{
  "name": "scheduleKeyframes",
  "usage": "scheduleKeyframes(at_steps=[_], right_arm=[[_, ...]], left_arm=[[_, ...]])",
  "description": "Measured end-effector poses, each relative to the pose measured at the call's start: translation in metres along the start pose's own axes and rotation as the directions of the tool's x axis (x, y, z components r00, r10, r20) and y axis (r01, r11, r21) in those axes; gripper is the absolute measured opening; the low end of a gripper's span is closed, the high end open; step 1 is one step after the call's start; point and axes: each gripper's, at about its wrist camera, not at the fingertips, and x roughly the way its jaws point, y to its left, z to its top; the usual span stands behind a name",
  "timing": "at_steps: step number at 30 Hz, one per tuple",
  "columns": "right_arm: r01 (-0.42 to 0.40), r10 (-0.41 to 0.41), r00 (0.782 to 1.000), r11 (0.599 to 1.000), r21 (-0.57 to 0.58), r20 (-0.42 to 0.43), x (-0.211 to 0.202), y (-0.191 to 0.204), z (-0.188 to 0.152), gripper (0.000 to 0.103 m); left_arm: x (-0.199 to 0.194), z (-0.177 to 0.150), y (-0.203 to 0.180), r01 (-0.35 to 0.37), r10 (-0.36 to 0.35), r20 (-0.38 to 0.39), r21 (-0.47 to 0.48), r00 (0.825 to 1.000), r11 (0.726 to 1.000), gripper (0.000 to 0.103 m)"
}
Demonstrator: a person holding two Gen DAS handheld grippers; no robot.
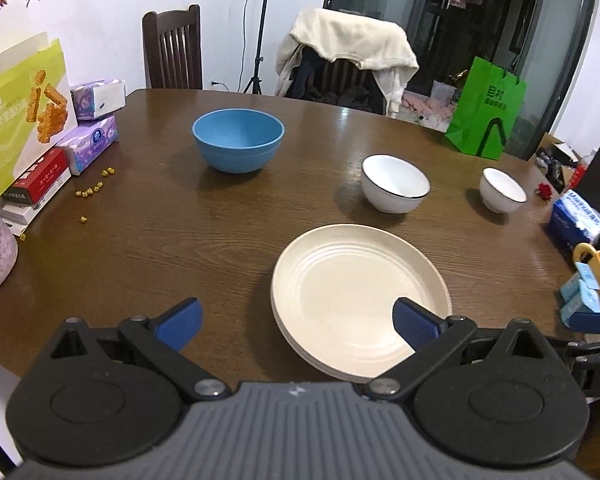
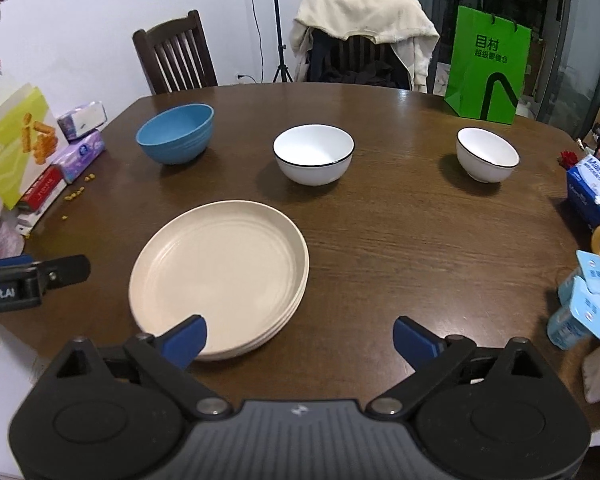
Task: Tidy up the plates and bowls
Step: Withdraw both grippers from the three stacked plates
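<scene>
I take the stack of cream plates (image 1: 360,300) as my landmark; it sits on the brown wooden desk (image 1: 180,232) close to its near edge. From the right wrist view I count about three rims at its side, though the exact number is hard to make out.

My left tongs (image 1: 298,322) stand wide open with nothing between them; the right blue pad (image 1: 414,326) overlaps the plates' near rim in the picture, and I cannot tell whether it touches. My right tongs (image 2: 300,338) are equally spread and empty, the left pad (image 2: 186,340) showing over the stack's near edge. The body of each tongs hides the desk's front edge below the plates.

Beyond the stack, to the left, stands the blue bowl (image 1: 238,140). Beyond it and slightly right is the larger white bowl with a dark rim (image 1: 395,183), and farther right the smaller white bowl (image 1: 502,190). All three are upright and well apart from each other and from the plates.

Left of the stack, at the desk's edge, lie tissue packs (image 1: 94,126) and a snack box (image 1: 24,108), partly cut off by the frame, with small yellow bits (image 1: 94,190) scattered beside them that are too small to identify. Right of the stack, light blue cartons (image 2: 580,308) and a blue tissue box (image 2: 594,190) are also cropped. A green paper bag (image 2: 488,66) stands past the desk's far right edge.
</scene>
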Motion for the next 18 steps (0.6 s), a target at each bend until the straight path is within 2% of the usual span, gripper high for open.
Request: scheduleKeyframes(at_steps=[7,18], right_arm=[[-0.008,0.007,0.999,0.999,0.033,0.043,-0.034,-0.004,-0.019,0.100],[-0.003,-0.009,0.995,0.992,0.129,0.096,-0.068,-0.025,-0.046,0.100]], left_arm=[[-0.030,-0.009,-0.013,0.010,-0.011,0.037,0.016,0.999,1.000,0.103],[-0.050,-0.022,-0.025,0.030,-0.030,0.033,0.014,0.999,0.999,0.103]])
